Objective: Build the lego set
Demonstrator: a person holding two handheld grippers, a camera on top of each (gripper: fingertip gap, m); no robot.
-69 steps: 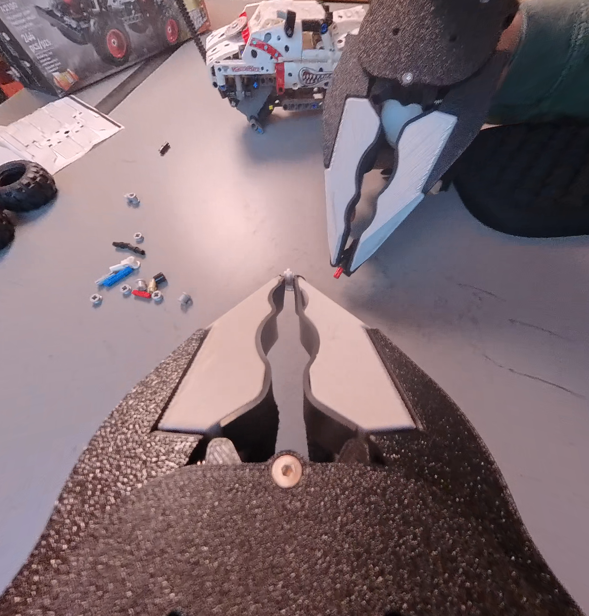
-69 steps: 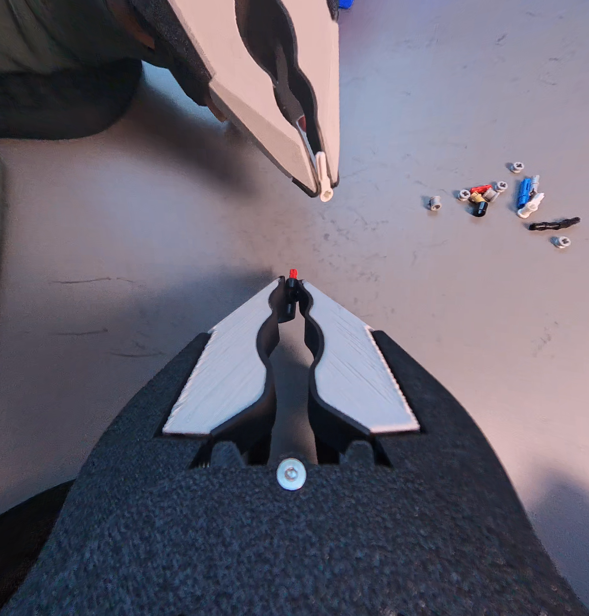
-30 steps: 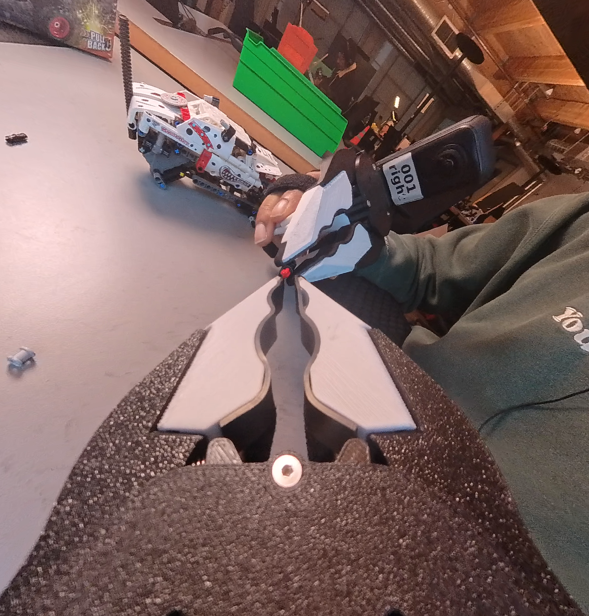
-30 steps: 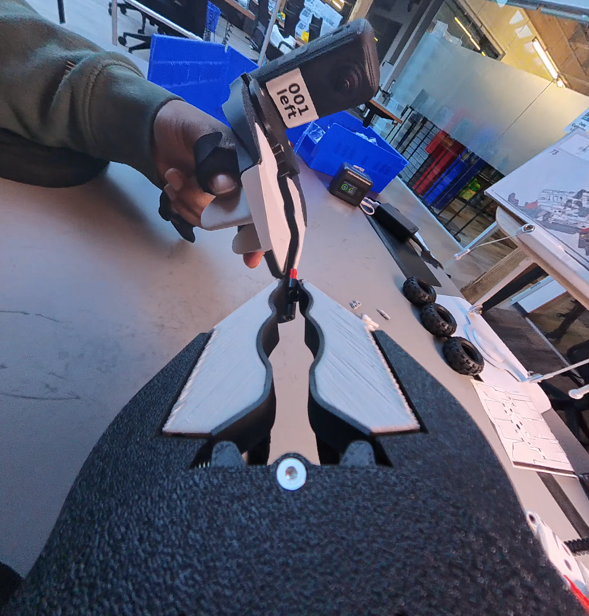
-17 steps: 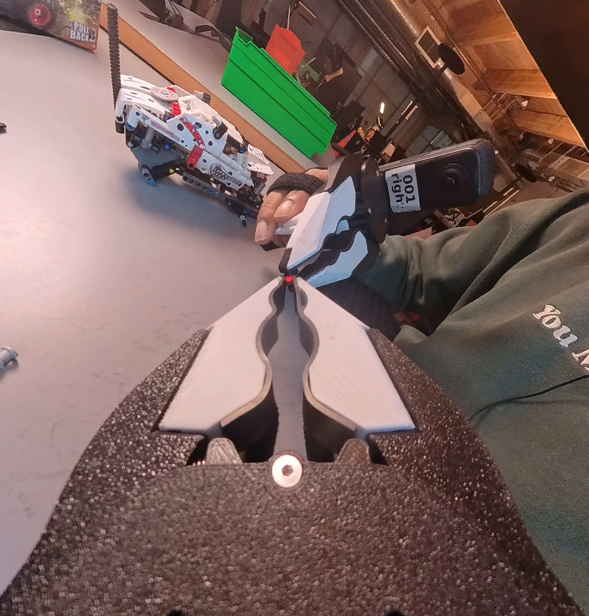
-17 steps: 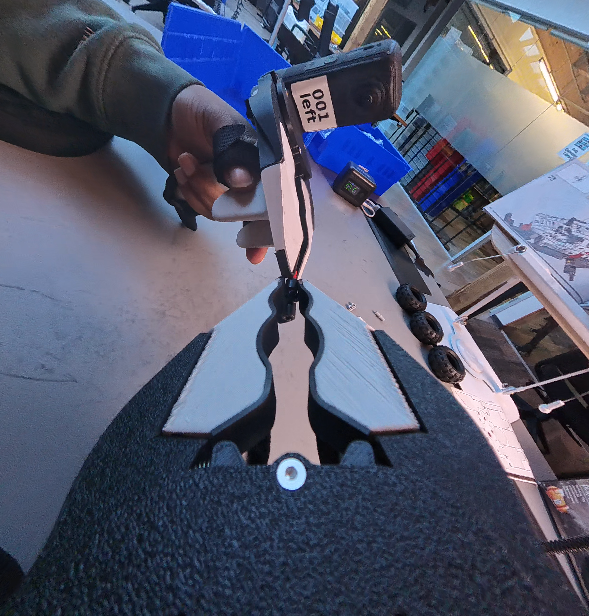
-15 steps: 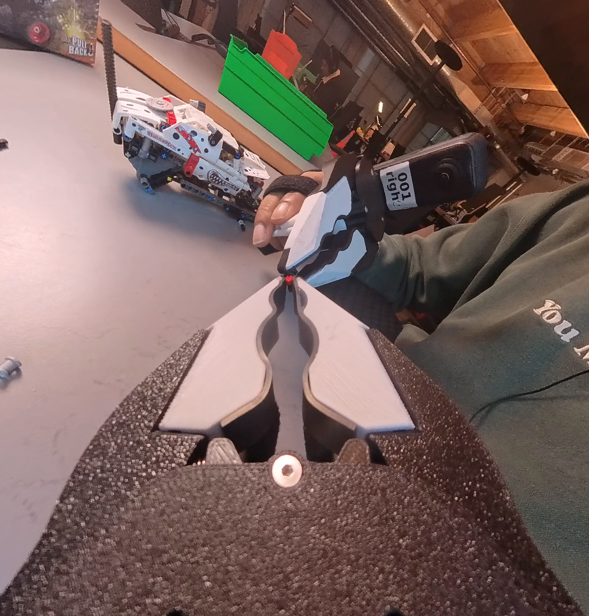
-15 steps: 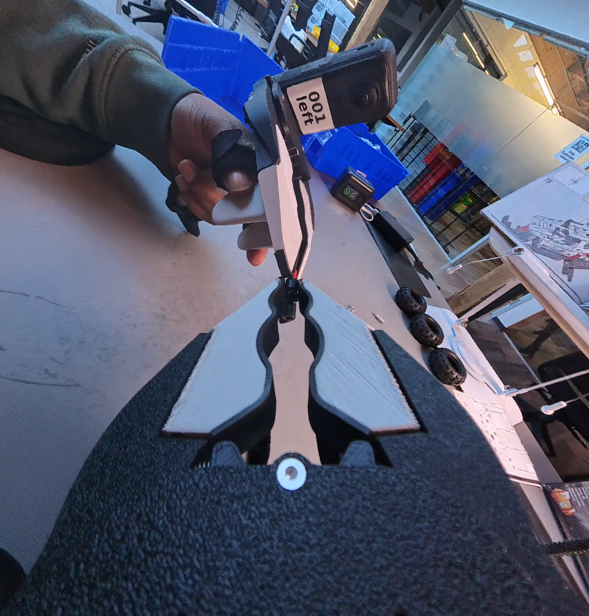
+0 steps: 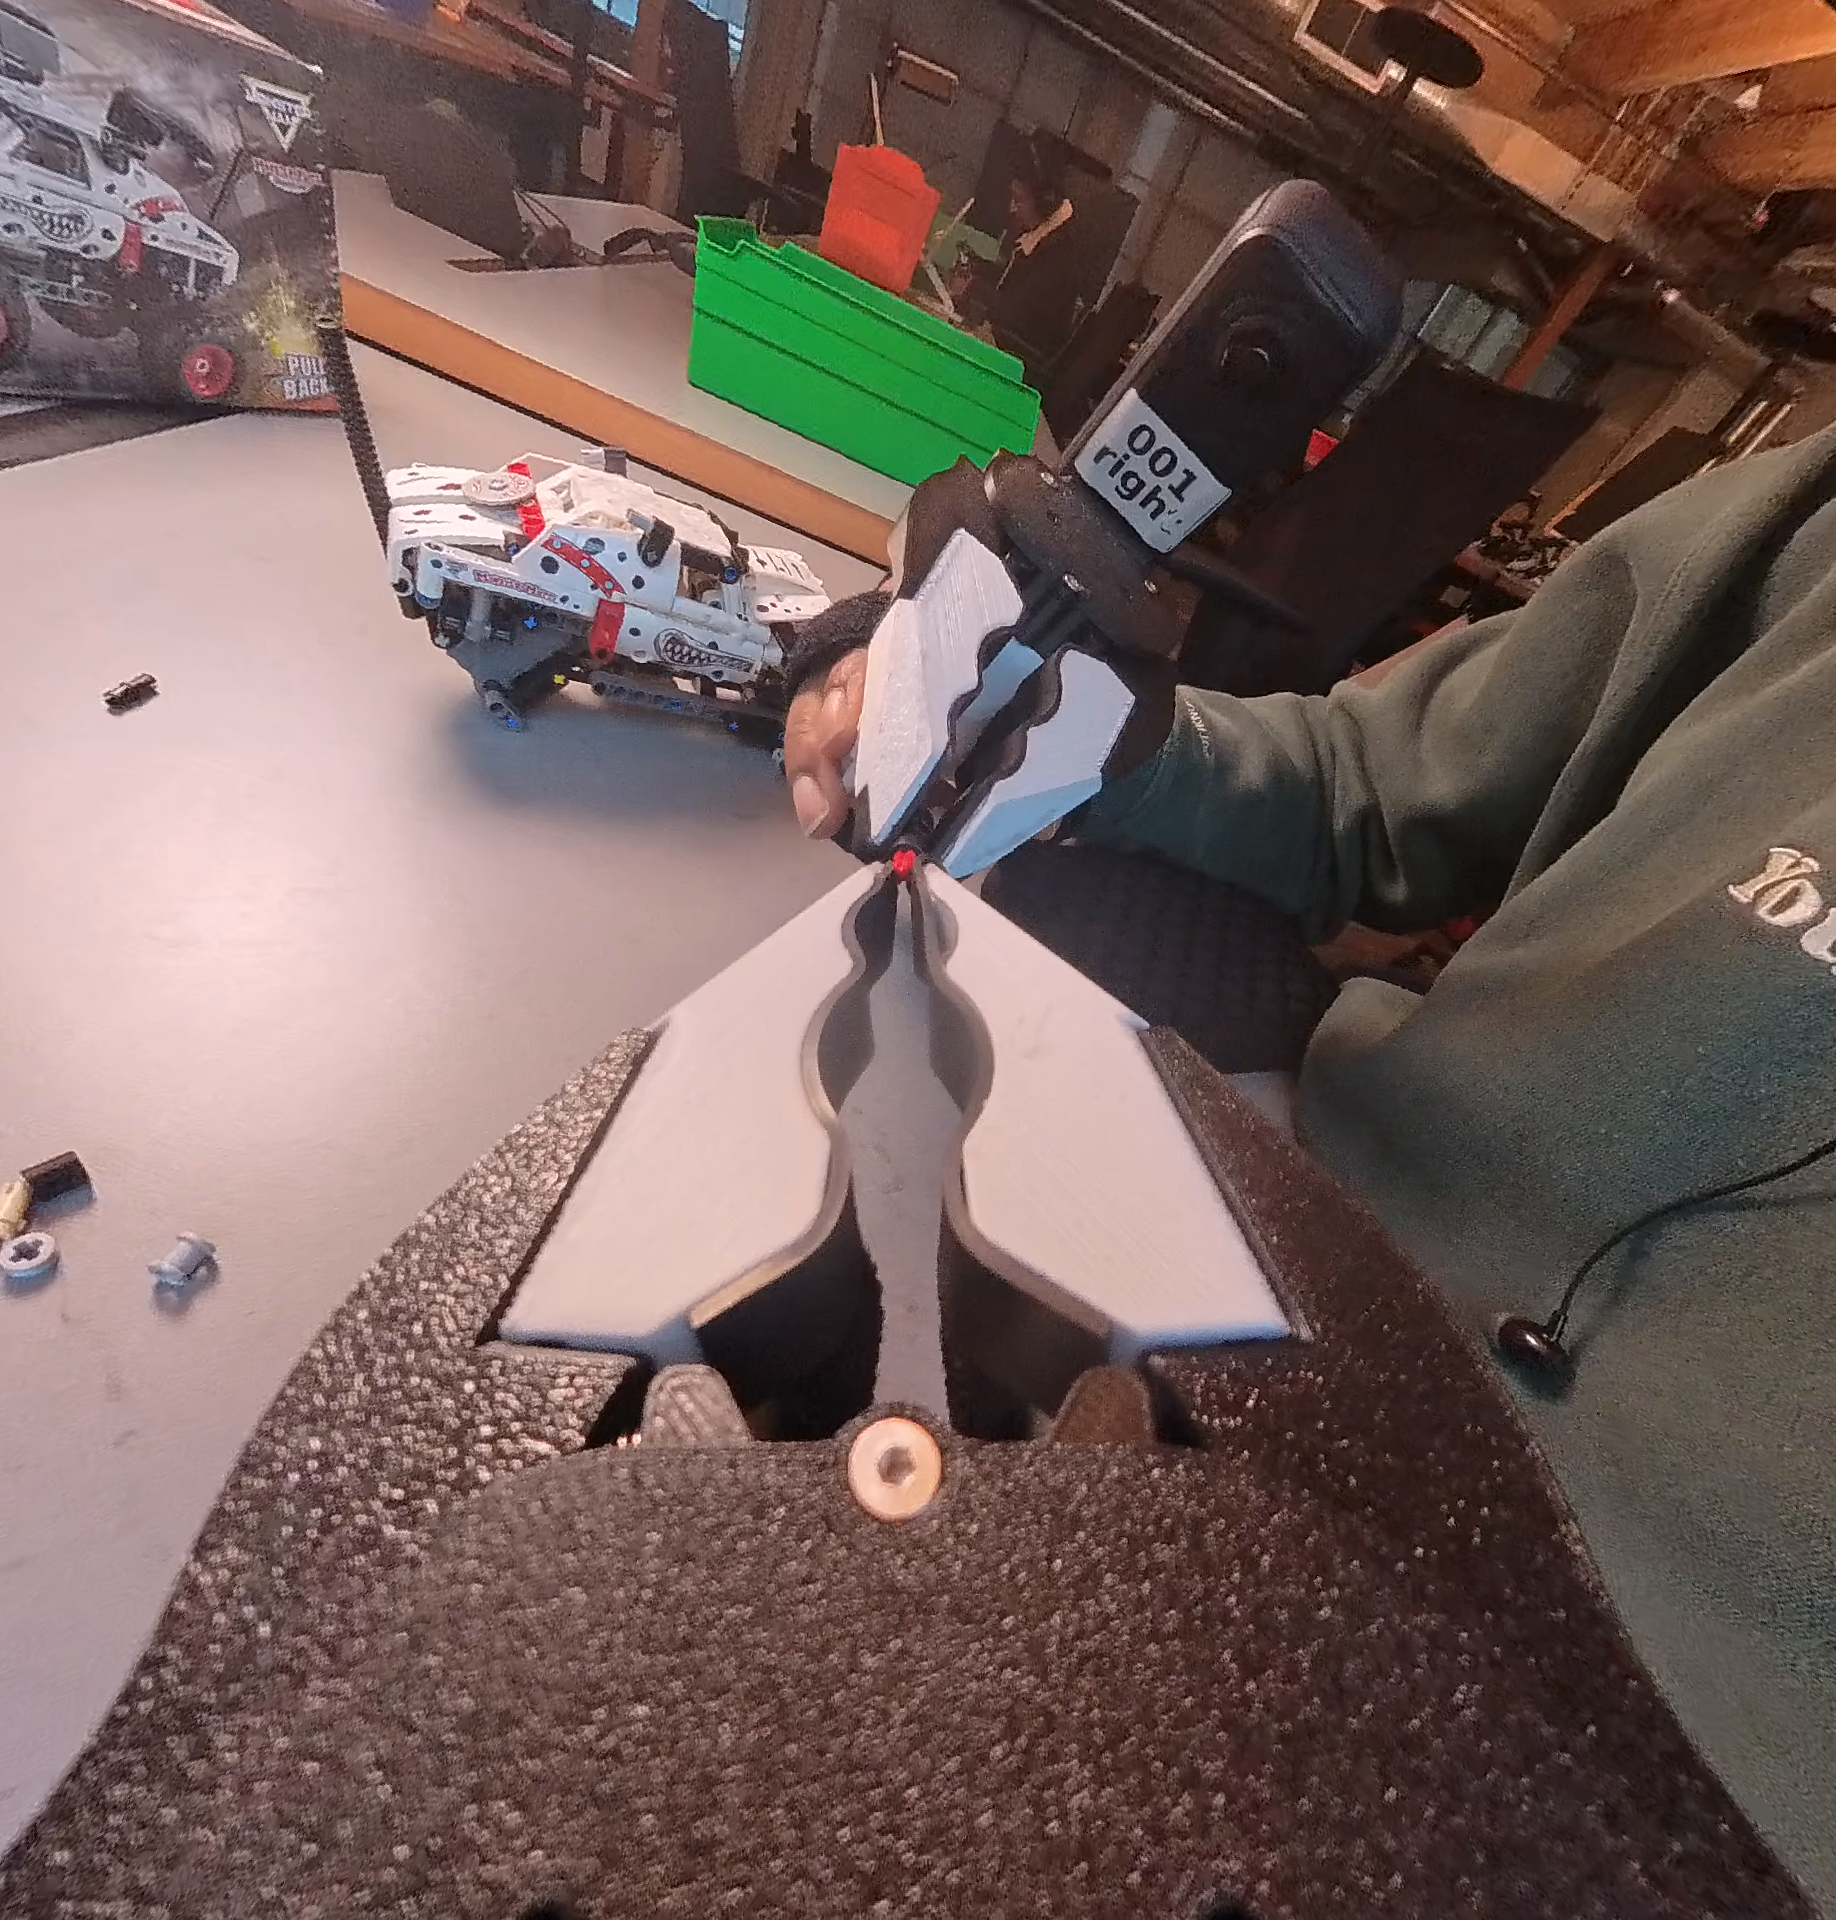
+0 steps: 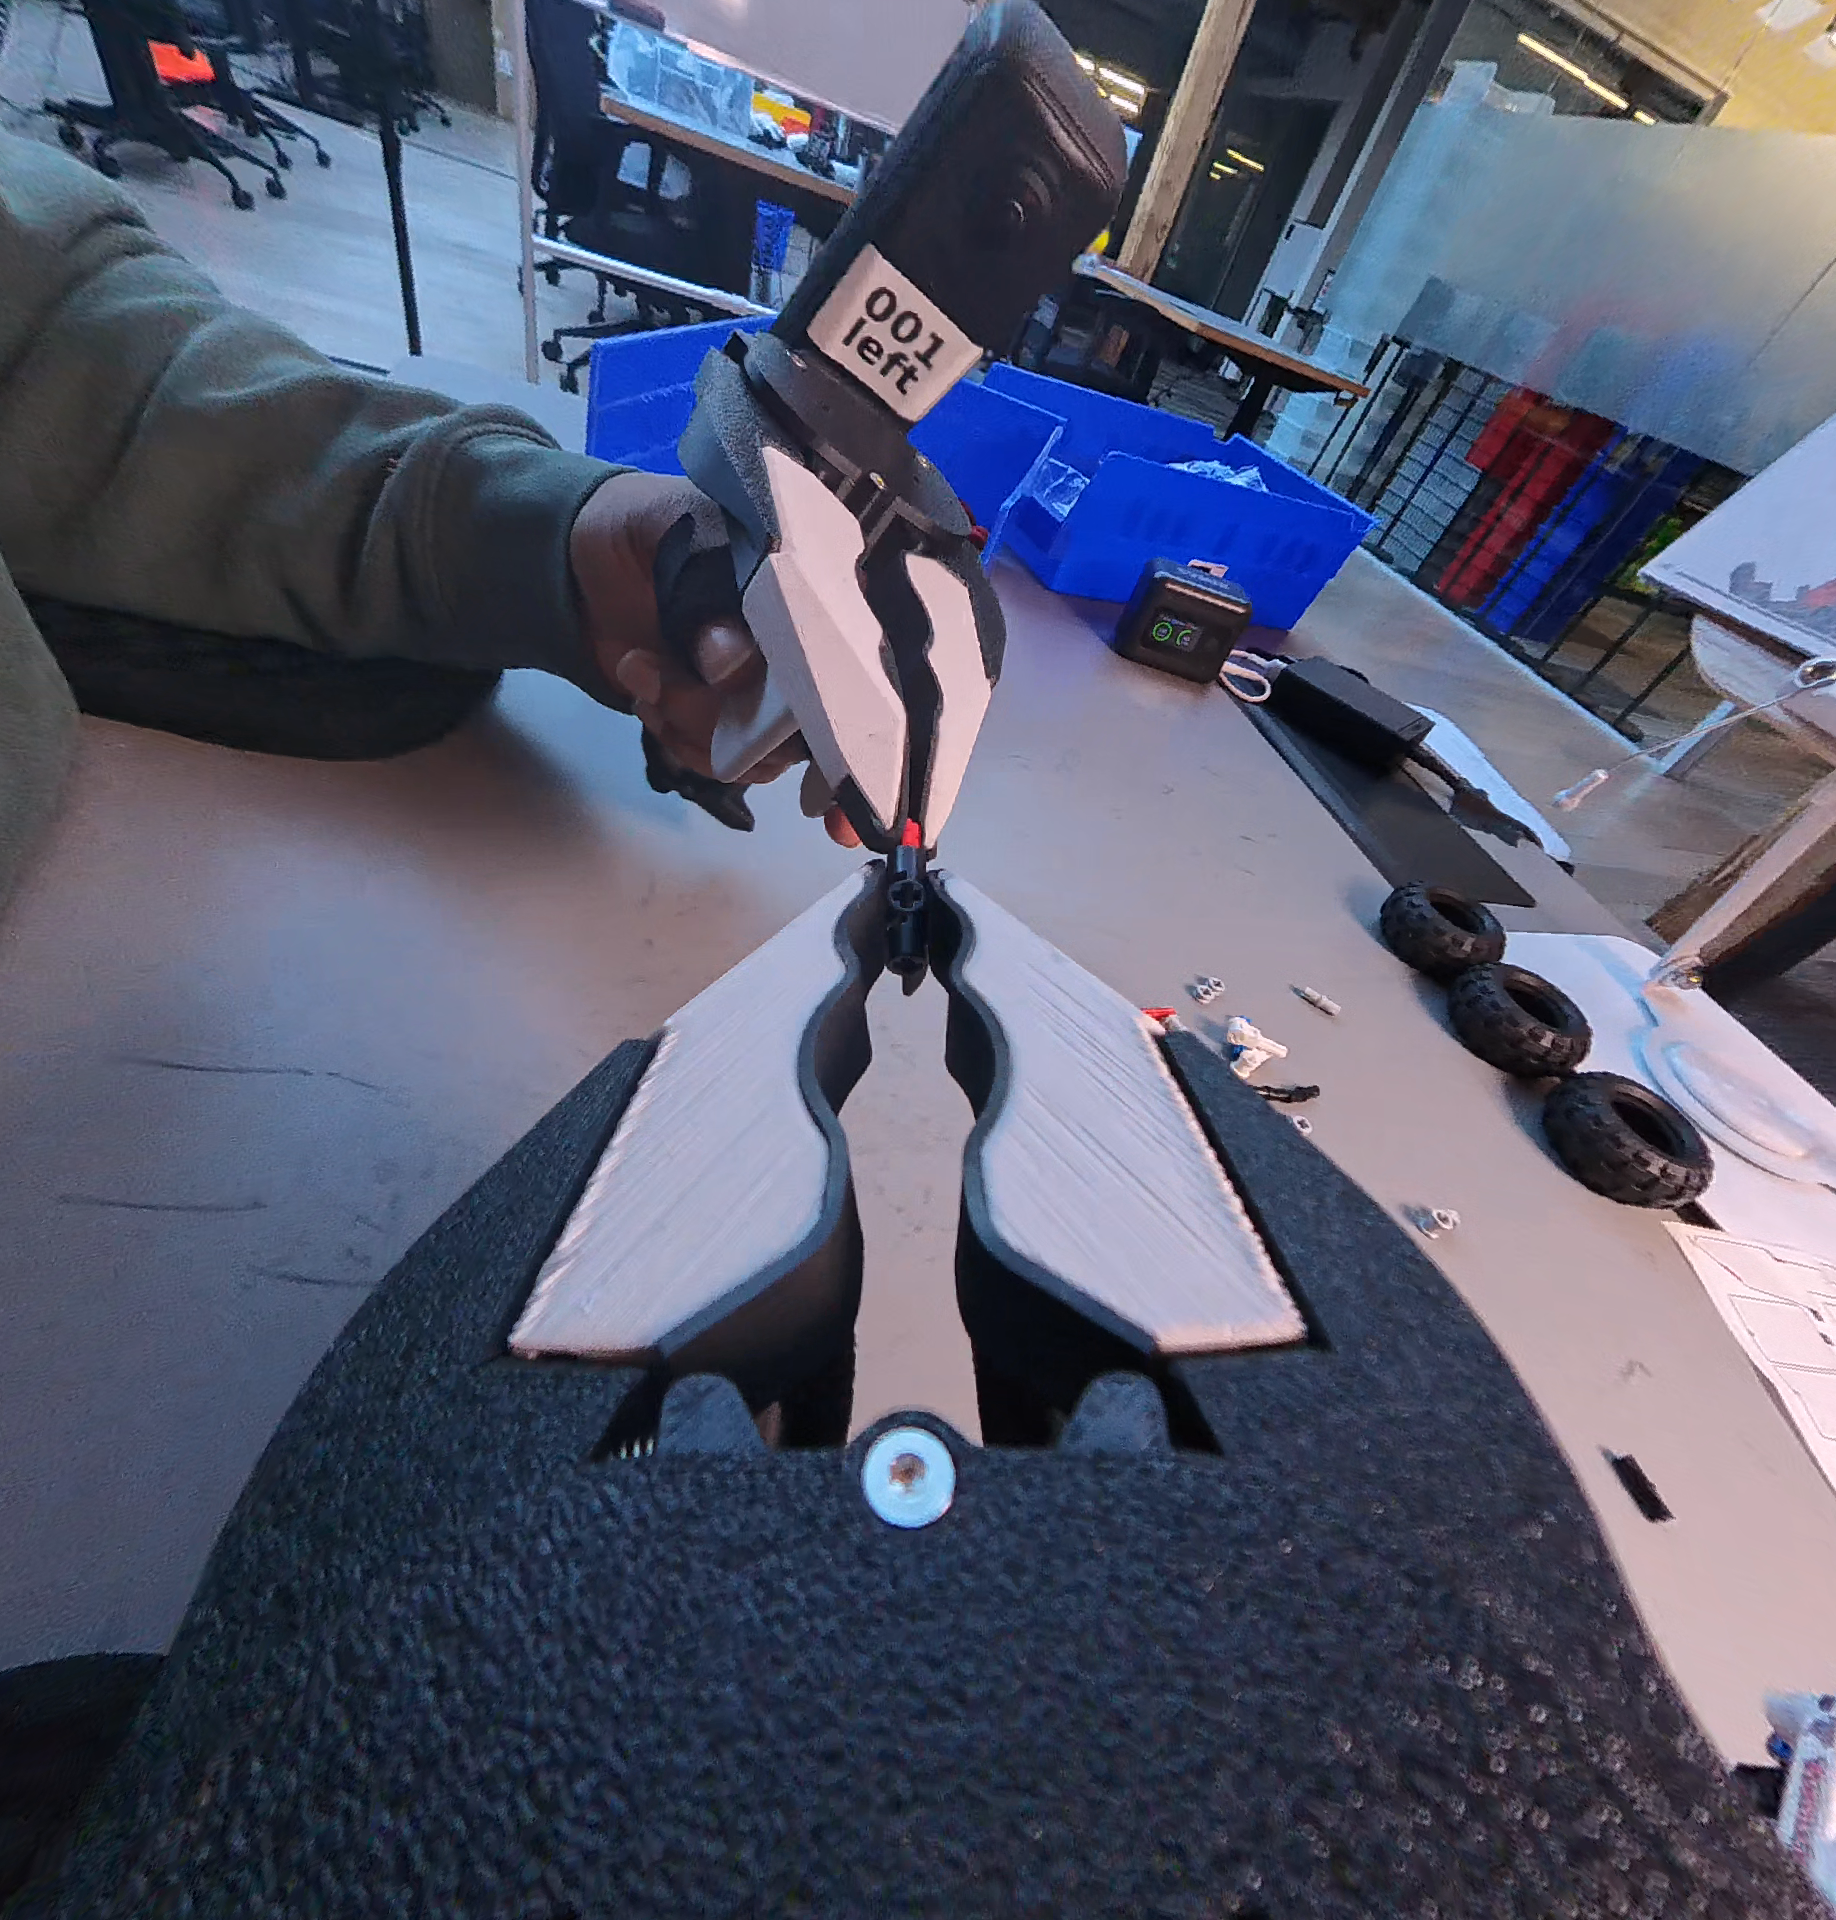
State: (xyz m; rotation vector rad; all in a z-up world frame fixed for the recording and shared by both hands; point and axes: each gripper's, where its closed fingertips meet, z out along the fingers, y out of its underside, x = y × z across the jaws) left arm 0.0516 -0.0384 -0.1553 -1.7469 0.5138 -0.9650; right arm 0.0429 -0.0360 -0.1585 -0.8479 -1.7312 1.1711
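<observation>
My right gripper [image 10: 906, 883] is shut on a small black connector [image 10: 903, 920] with a red axle tip [image 10: 910, 831]. My left gripper [image 9: 898, 878] is shut; the small white piece it held earlier is hidden between its tips. The two grippers meet tip to tip above the table, and the red tip [image 9: 901, 860] sits right at the left gripper's tips. The right gripper also shows in the left wrist view [image 9: 909, 847], and the left gripper shows in the right wrist view [image 10: 909, 821]. The white spotted truck model [image 9: 602, 592] stands on the grey table [image 9: 270, 883] behind.
Loose small parts [image 9: 20, 1226] lie at the left and also show in the right wrist view [image 10: 1246, 1039]. Three black tyres [image 10: 1516, 1018] and an instruction sheet [image 10: 1797, 1309] lie to the right. The set's box [image 9: 114, 208], a green bin [image 9: 841, 353] and blue bins [image 10: 1184, 520] stand behind. Less than 4 cm separates the two grippers' tips. The white spotted truck model [image 9: 602, 592] is about equally far from each gripper, around 20 centimeters.
Both grippers rose from low over the table and came together tip to tip. In the last half second they have stayed tip to tip and tilted a little.
</observation>
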